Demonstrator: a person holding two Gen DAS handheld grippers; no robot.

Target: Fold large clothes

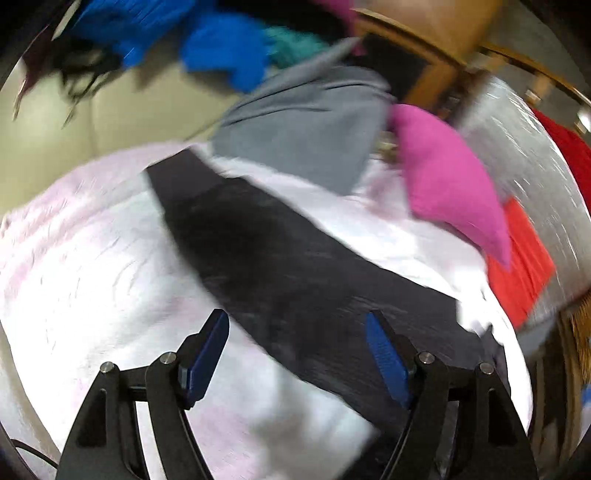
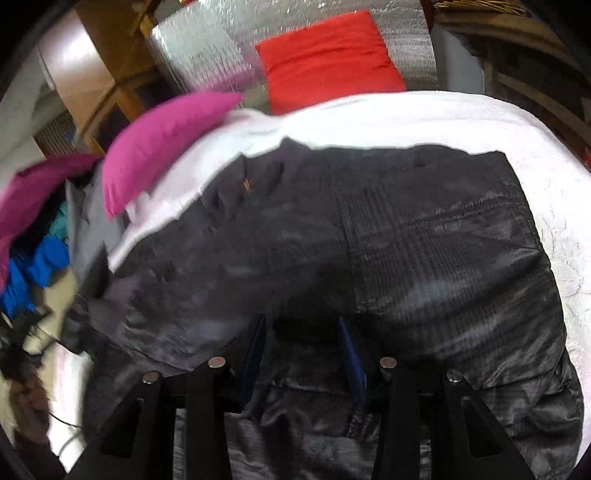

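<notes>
A large dark grey checked garment [image 2: 424,236] lies spread on a white bedspread [image 2: 424,110]. In the left wrist view the dark garment [image 1: 266,251] runs as a long band from upper left to lower right across the white bedspread [image 1: 92,258]. My left gripper [image 1: 297,319] hovers over that band, open wide, with nothing between its blue pads. My right gripper [image 2: 303,334] hangs low over the garment's near part with its jaws partly apart. Dark cloth lies under the gap, and I see no pad pressing on it.
A magenta cushion [image 2: 162,144] and a red cushion [image 2: 328,59] lie at the far side of the bed, by a silvery sheet [image 2: 207,48]. A grey cloth [image 1: 306,125] and a heap of blue and teal clothes [image 1: 221,48] lie on a beige surface [image 1: 55,136]. Wooden furniture [image 1: 436,33] stands behind.
</notes>
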